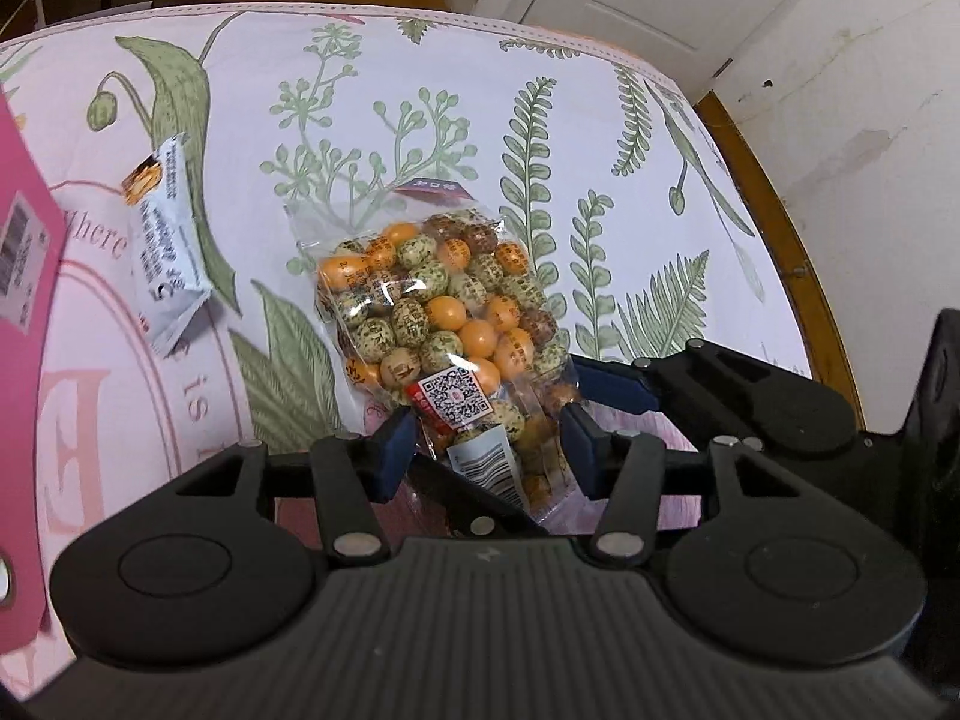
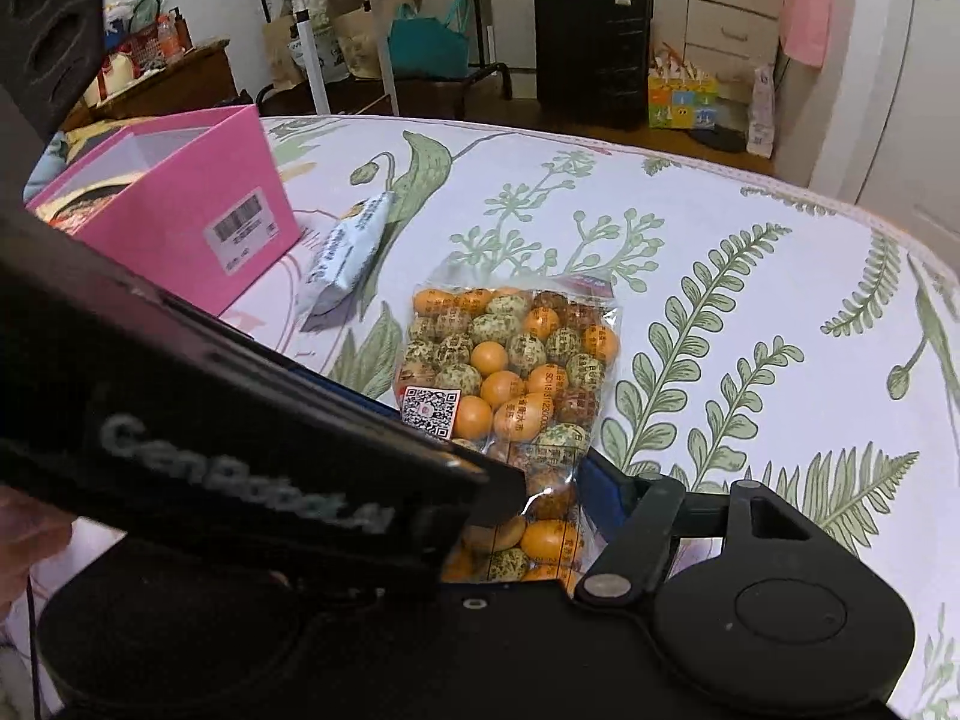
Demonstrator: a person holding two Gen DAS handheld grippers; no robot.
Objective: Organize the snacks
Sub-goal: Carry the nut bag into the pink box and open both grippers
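Evidently both claws bracket the near end of the candy bag (image 1: 432,312), left claw (image 1: 486,444) spread apart, right claw (image 2: 540,516) unreadable, ready for the pink box (image 2: 198,210).

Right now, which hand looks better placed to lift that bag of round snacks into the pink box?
Probably left. The left gripper has its open jaws on both sides of the snack bag, and the pink box is on its side. The right gripper is partly hidden.
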